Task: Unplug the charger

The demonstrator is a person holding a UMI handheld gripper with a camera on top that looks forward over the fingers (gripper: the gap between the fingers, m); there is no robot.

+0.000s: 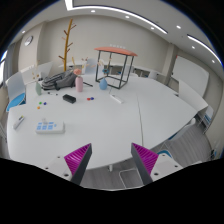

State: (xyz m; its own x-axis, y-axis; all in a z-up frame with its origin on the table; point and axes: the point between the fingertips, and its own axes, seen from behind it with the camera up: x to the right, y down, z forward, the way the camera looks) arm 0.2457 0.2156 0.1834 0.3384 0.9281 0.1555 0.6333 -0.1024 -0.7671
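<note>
My gripper (112, 166) is open, its two magenta pads (78, 158) wide apart above the near edge of a large white table (130, 115). Low between the fingers lies a flat grey surface (100, 177) with a small white piece (110, 168) standing on it and a squarish outline (126, 180) beside it. I cannot tell whether this is the charger. Nothing is held between the fingers.
At the table's far side stand a wooden branch-like rack (68, 40), a metal-framed stand with an orange top (113, 62), a pink bottle (80, 83) and several small items. A white palette (47, 127) lies at the near left.
</note>
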